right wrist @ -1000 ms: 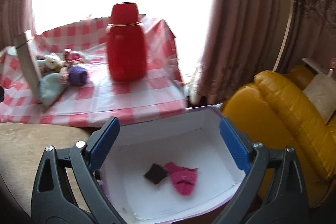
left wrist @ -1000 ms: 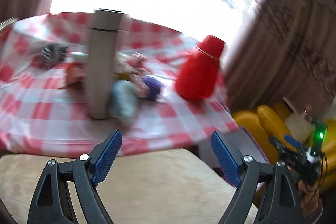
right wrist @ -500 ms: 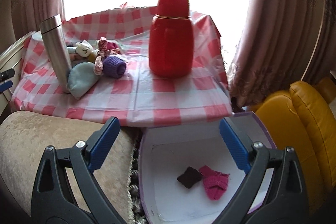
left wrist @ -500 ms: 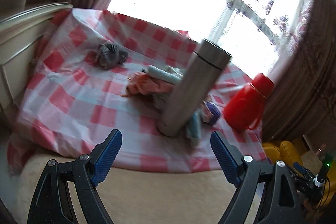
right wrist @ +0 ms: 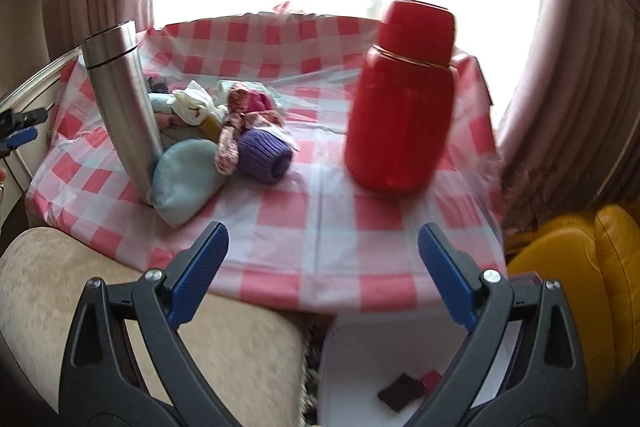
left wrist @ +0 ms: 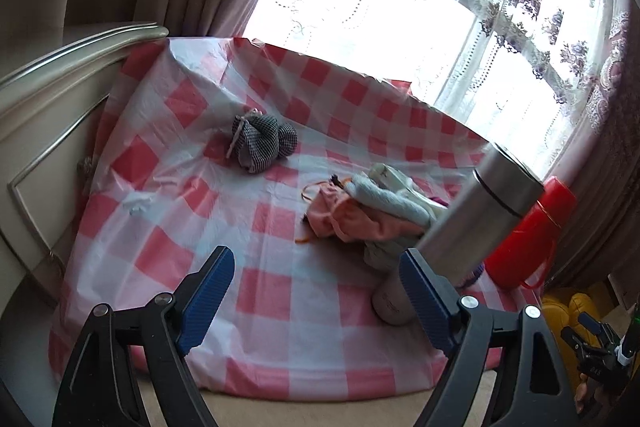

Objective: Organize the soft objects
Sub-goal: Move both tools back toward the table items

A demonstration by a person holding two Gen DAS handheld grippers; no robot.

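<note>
So the table's got a red-and-white checked plastic cloth (left wrist: pixel 280 291) on it, with a steel flask (right wrist: pixel 120 115), a red thermos jug (right wrist: pixel 400 115), a checked fabric bundle (left wrist: pixel 260 143) off by itself, and a pile of soft stuff including a purple knit roll (right wrist: pixel 262 155) and a pale blue pouch (right wrist: pixel 184 179).

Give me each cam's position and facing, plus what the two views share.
Left wrist: on the left gripper, angled down at the checked tablecloth and checkered bundle before a window; own open blue fingers show, the right gripper at lower right.
Right wrist: on the right gripper, facing the table edge, white box below; open fingers show.
Shared: steel flask, red thermos, the soft pile.
</note>
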